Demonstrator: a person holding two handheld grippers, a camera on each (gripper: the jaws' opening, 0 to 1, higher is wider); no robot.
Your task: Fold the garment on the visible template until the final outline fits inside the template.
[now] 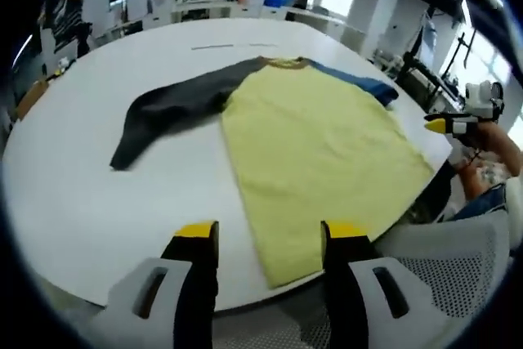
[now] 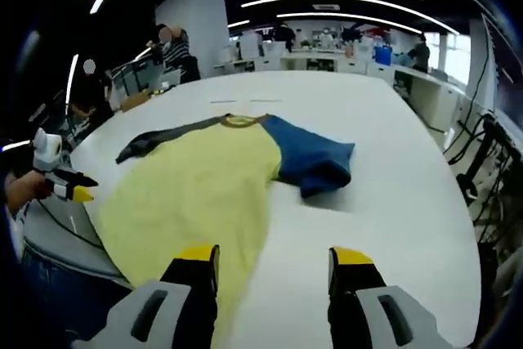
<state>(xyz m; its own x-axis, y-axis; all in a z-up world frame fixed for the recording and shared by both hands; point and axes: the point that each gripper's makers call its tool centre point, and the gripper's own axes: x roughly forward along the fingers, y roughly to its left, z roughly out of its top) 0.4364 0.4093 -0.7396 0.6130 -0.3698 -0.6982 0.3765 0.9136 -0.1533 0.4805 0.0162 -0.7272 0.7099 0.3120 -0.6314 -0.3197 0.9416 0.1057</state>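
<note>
your left gripper [image 1: 268, 239] hangs over the near edge of the white worktop [image 1: 98, 202] with its jaws spread wide and nothing between them; the hem of the garment [image 1: 315, 149] lies just ahead, running under the right-hand jaw tip, though you cannot tell from the left gripper view whether that tip touches the cloth. your right gripper [image 2: 274, 261] is likewise wide and empty, its left-hand jaw tip over the yellow body of the garment [image 2: 200, 181] and its right-hand tip over bare worktop [image 2: 384, 161].

the garment lies spread flat with its collar on the far side from both grippers. its dark sleeve [image 1: 167, 108] stretches away to the left ahead of your left gripper, while the blue sleeve [image 2: 315, 157] sits ahead of your right gripper, already bunched in on itself. in the left gripper view the right-hand hem corner reaches the worktop's edge. no template outline can be made out in either view.

by the look of it the folding has barely begun: the body is open and the dark sleeve is fully extended. your next move likely calls for lowering a gripper onto a sleeve or the hem edge, closing on a single layer, and carrying it inward over the yellow body. watch that the hem near the edge does not slide off.
</note>
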